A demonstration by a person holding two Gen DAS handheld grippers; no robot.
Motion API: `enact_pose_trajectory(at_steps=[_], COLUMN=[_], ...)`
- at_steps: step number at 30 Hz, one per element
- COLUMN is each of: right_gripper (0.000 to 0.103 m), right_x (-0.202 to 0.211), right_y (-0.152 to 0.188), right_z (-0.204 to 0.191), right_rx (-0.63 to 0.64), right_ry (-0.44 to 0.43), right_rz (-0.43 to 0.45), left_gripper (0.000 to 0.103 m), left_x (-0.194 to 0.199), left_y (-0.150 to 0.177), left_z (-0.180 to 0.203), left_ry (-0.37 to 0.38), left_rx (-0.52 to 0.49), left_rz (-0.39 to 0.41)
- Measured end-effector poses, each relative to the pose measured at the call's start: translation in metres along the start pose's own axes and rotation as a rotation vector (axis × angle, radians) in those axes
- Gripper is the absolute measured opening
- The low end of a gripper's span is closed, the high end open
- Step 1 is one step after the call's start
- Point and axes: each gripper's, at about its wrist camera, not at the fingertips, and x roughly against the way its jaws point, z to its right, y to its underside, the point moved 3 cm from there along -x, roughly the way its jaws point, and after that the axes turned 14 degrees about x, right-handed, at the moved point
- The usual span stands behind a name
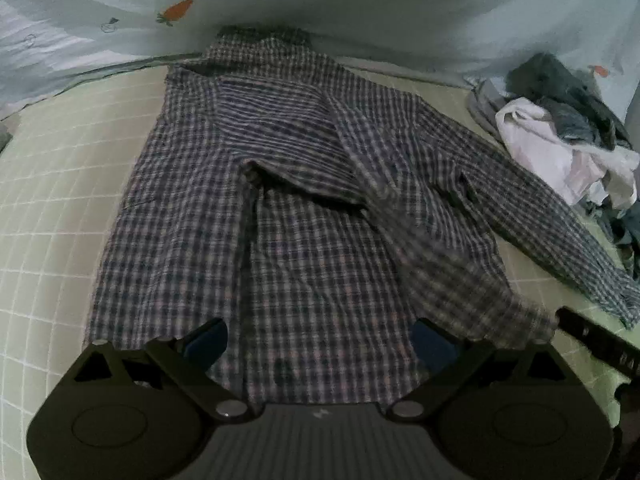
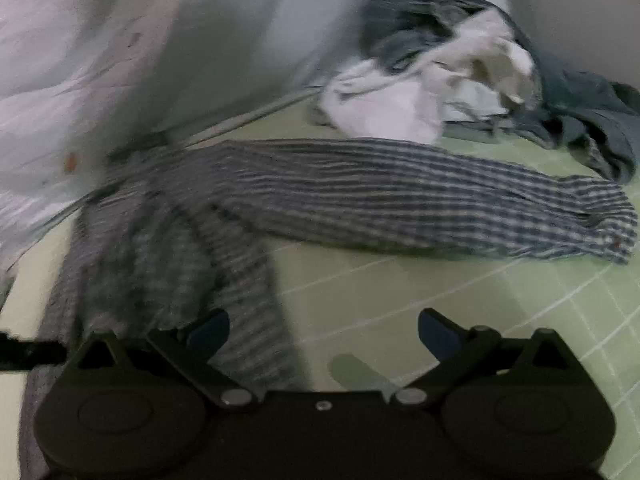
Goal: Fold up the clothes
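Bed (image 1: 52, 184): pale green sheet with a white grid, carries everything; a light quilt (image 1: 360, 0) with a carrot print is banked along its far edge

Shirt (image 1: 280, 208): dark plaid, laid flat in mid-bed. Long axis runs away from the left camera, collar at the far end by the quilt, hem nearest, under the left gripper. One sleeve is folded across the chest; the other lies stretched out toward the right, cuff on the sheet. Left view shows the whole body, collar to hem. Right view shows mainly the stretched sleeve (image 2: 400, 196) lying crosswise, cuff to the right, plus a blurred strip of the shirt's side

Pile (image 1: 568, 140): loose white and dark grey clothes at the far right of the bed, just beyond the sleeve; the right view shows more of it

Left gripper (image 1: 320, 340): fingers wide, nothing between them but the hem below; contact cannot be told

Right gripper (image 2: 324, 336): fingers wide, holding nothing, over bare sheet beside the shirt's edge; its dark arm shows at the left view's lower right
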Motion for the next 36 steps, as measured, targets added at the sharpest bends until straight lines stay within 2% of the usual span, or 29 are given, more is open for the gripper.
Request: enact_pose_trajectory(at_steps=[3, 8, 11, 15, 17, 19, 20, 22, 23, 24, 25, 26, 27, 29, 32, 36], right_gripper=[0.102, 0.102, 0.102, 0.102, 0.102, 0.102, 0.102, 0.102, 0.102, 0.102, 0.102, 0.102, 0.102, 0.102, 0.102, 0.102], right_x=[-0.016, -0.031, -0.036, -0.037, -0.038, -0.04, -0.041, -0.042, -0.042, -0.042, -0.041, -0.039, -0.036, -0.029, -0.016, 0.005], right_y=[-0.001, 0.005, 0.006, 0.004, 0.003, 0.002, 0.002, 0.002, 0.001, 0.001, 0.001, 0.002, 0.002, 0.004, 0.01, 0.017], right_z=[0.016, 0.031, 0.036, 0.04, 0.043, 0.044, 0.045, 0.045, 0.045, 0.046, 0.046, 0.046, 0.047, 0.047, 0.041, 0.024], right_rx=[-0.006, -0.003, -0.011, -0.027, -0.025, -0.016, -0.01, -0.002, 0.0, -0.001, -0.006, -0.011, -0.016, -0.027, -0.046, -0.046], right_ry=[0.028, 0.031, 0.025, 0.008, 0.005, 0.005, 0.005, 0.008, 0.009, 0.009, 0.011, 0.016, 0.022, 0.038, 0.066, 0.08], right_rz=[-0.041, -0.068, -0.083, -0.077, -0.073, -0.069, -0.066, -0.061, -0.06, -0.059, -0.059, -0.055, -0.052, -0.04, -0.027, -0.009], left_gripper=[0.098, 0.098, 0.098, 0.098, 0.098, 0.098, 0.098, 0.096, 0.09, 0.078, 0.072, 0.058, 0.037, 0.012, 0.007, 0.006], left_x=[-0.007, -0.01, -0.009, -0.013, -0.013, -0.013, -0.016, -0.025, -0.029, -0.033, -0.037, -0.04, -0.042, -0.041, -0.029, -0.003], left_y=[-0.001, 0.0, -0.004, -0.006, -0.005, -0.003, -0.001, 0.004, 0.007, 0.01, 0.013, 0.015, 0.017, 0.019, 0.017, 0.016], left_z=[0.007, 0.018, 0.023, 0.029, 0.035, 0.041, 0.043, 0.047, 0.048, 0.046, 0.045, 0.043, 0.04, 0.034, 0.022, -0.002], left_ry=[-0.001, 0.07, 0.165, 0.334, 0.376, 0.386, 0.366, 0.277, 0.244, 0.223, 0.202, 0.187, 0.181, 0.172, 0.205, 0.278], left_rx=[0.02, 0.038, 0.092, 0.201, 0.212, 0.205, 0.194, 0.159, 0.147, 0.141, 0.134, 0.133, 0.136, 0.136, 0.147, 0.193], left_rz=[-0.03, -0.061, -0.08, -0.138, -0.149, -0.158, -0.166, -0.19, -0.202, -0.214, -0.227, -0.243, -0.256, -0.264, -0.234, -0.186])
